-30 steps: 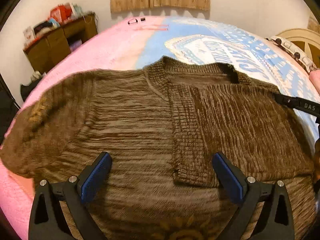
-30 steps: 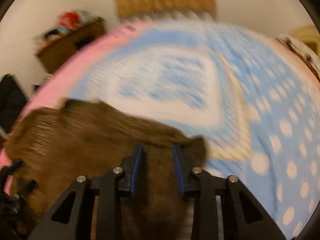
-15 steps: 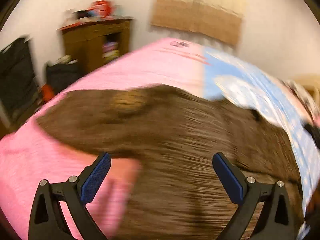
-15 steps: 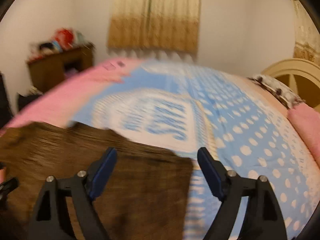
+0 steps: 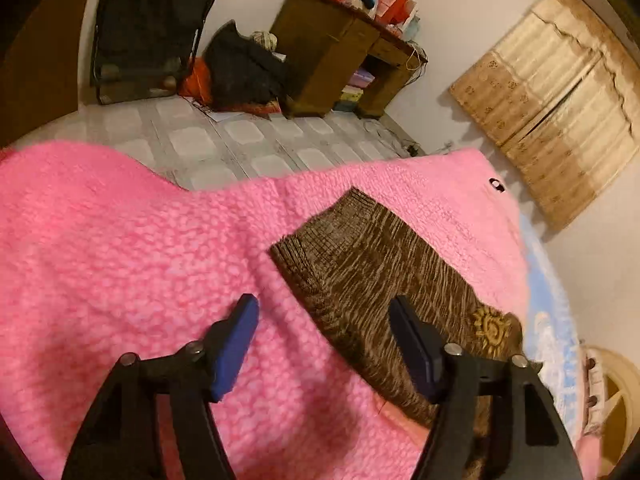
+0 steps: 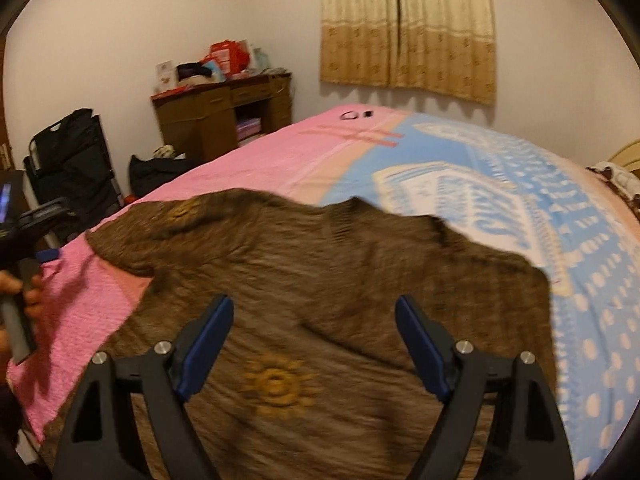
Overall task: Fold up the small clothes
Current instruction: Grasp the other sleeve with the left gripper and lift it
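Observation:
A brown knit sweater (image 6: pixel 320 280) with yellow sun emblems lies spread on the bed; its right sleeve is folded across the body. In the left wrist view its left sleeve (image 5: pixel 372 264) stretches out over the pink blanket (image 5: pixel 120 260), ribbed cuff toward the bed edge. My left gripper (image 5: pixel 324 324) is open and empty, hovering just short of that cuff. My right gripper (image 6: pixel 314 328) is open and empty above the sweater's body, near a sun emblem (image 6: pixel 280 384). The left gripper also shows at the left edge of the right wrist view (image 6: pixel 24 240), held by a hand.
The bed has a pink and blue cover (image 6: pixel 520 208). A wooden desk (image 6: pixel 224 116) with clutter stands by the far wall, a black bag (image 5: pixel 244 68) and tiled floor (image 5: pixel 240 140) lie beyond the bed edge. Small dark items (image 6: pixel 356 114) rest at the far end.
My right gripper opened and let go of the folded right sleeve, then drew back over the sweater body. My left gripper swung left from the sweater's body to the left sleeve's cuff.

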The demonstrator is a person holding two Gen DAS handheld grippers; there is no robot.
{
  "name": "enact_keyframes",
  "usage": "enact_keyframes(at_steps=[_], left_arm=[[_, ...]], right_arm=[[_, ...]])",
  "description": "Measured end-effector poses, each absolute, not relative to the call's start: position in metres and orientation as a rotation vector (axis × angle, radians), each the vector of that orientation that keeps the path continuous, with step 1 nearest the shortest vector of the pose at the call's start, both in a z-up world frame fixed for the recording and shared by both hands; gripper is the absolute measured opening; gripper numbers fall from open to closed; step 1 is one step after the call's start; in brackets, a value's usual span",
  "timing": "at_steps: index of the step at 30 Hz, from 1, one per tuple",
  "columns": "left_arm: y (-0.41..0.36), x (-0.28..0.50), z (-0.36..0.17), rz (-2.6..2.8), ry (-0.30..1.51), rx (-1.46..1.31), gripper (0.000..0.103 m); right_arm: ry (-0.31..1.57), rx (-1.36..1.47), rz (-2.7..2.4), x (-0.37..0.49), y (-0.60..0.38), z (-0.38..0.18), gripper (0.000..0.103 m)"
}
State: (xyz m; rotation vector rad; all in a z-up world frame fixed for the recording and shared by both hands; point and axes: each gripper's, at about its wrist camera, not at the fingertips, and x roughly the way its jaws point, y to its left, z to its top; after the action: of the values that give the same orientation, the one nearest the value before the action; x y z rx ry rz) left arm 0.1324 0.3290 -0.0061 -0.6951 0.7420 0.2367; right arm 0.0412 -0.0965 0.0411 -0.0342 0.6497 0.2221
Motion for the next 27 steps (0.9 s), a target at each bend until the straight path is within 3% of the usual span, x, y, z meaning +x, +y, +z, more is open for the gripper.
enact_keyframes(at_steps=[1,3,5,7,11,17,22,27], left_arm=[[0.327,0.133,-0.004,0.230,0.733,-0.688,0.067],[0.326,0.140,-0.004,0.198,0.735,-0.702,0.056],[0.331,0.141,-0.008,0.198,0.740,-0.718,0.030],[0.330,0.141,-0.010,0.199,0.730,-0.711,0.017],[0.333,0.136,-0.009,0.190,0.713,-0.700,0.006],[0.295,0.135,0.026,0.093,0.637,-0.576,0.005],[0.213,0.123,0.071,-0.170,0.531,-0.442,0.005],[0.138,0.119,0.069,-0.342,0.551,-0.348,0.005]], right_arm=[[0.653,-0.037,0.229,0.039,-0.089,0.040,0.085],[0.665,-0.054,0.245,0.041,-0.076,0.035,0.085],[0.680,-0.052,0.264,0.042,-0.068,0.031,0.085],[0.691,-0.048,0.274,0.042,-0.059,0.028,0.085],[0.703,-0.030,0.287,0.046,-0.051,0.027,0.085],[0.726,0.047,0.321,0.060,-0.052,0.031,0.085],[0.746,0.231,0.369,0.082,-0.068,0.038,0.085],[0.718,0.463,0.478,0.087,-0.087,0.045,0.087]])
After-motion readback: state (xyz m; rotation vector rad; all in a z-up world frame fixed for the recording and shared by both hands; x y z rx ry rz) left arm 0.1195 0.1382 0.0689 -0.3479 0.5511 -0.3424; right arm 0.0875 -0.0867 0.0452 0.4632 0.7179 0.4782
